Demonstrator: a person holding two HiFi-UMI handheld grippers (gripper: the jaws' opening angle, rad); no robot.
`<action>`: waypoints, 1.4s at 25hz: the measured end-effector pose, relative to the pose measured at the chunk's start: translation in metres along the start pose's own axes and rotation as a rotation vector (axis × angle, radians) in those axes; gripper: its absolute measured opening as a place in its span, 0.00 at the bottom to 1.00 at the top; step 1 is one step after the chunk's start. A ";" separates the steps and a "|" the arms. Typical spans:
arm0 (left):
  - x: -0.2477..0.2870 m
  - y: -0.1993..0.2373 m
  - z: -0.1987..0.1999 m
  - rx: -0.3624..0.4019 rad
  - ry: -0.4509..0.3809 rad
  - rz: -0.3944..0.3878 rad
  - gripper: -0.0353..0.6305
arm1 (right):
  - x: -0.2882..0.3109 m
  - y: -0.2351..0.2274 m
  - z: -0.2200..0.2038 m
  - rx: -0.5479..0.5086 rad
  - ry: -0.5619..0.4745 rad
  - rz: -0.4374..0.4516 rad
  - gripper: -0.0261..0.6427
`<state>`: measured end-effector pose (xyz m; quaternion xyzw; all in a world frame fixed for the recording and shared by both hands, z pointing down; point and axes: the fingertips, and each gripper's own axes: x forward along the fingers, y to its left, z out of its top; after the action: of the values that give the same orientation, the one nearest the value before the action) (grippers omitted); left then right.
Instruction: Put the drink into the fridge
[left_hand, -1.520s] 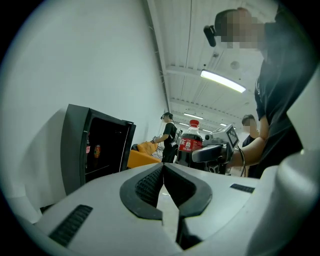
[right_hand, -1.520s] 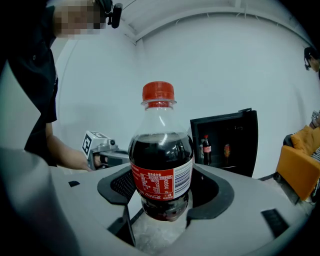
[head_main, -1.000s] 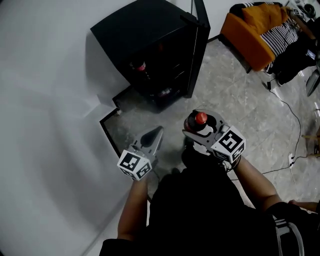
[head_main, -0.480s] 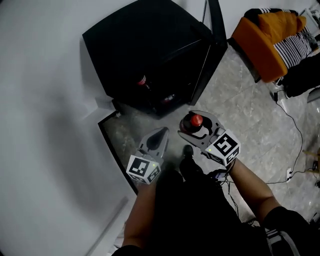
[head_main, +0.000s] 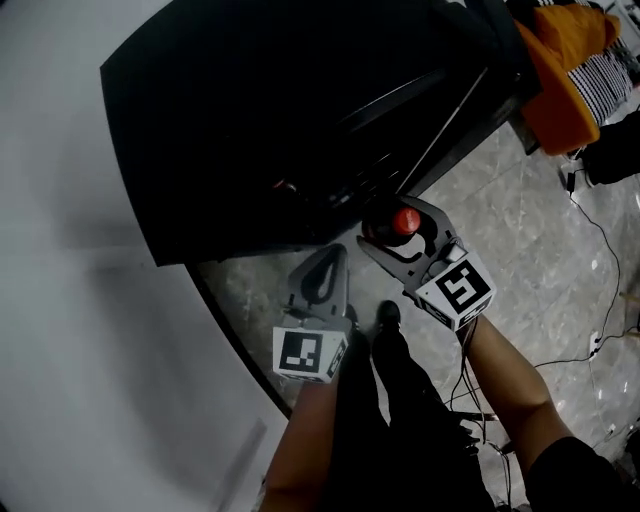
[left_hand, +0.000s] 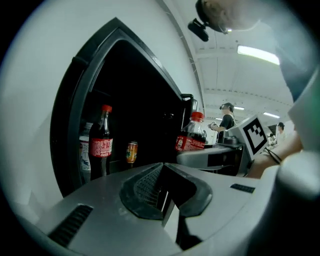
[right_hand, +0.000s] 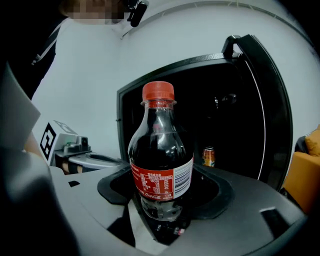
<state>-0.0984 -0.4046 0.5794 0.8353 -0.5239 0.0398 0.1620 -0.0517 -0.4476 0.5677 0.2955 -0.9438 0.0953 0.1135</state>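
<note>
A dark cola bottle with a red cap stands upright in my right gripper, which is shut on its lower body. It hangs just in front of the open black fridge, whose door swings out to the right. Inside stand another cola bottle and a small orange can, also seen as the can. My left gripper is shut and holds nothing, left of the right one and near the fridge's lower front. The held bottle shows to its right.
A white wall runs along the left. An orange seat with striped cloth stands at the far right, and a cable trails over the grey floor. My shoe is below the grippers. People stand far off.
Both grippers have moved forward, closer to the fridge, and the fridge now fills the top of the head view. The bottle stays held in the right gripper.
</note>
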 end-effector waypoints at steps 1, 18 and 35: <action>0.007 0.006 -0.005 0.008 -0.008 0.015 0.07 | 0.008 -0.007 -0.008 -0.009 0.000 -0.010 0.53; 0.115 0.062 -0.036 0.034 -0.127 0.127 0.07 | 0.093 -0.100 -0.059 -0.066 -0.060 -0.112 0.53; 0.155 0.093 -0.044 0.050 -0.115 0.178 0.07 | 0.133 -0.131 -0.076 -0.068 -0.052 -0.150 0.53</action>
<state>-0.1067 -0.5617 0.6794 0.7902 -0.6032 0.0191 0.1065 -0.0705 -0.6064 0.6909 0.3635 -0.9244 0.0468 0.1057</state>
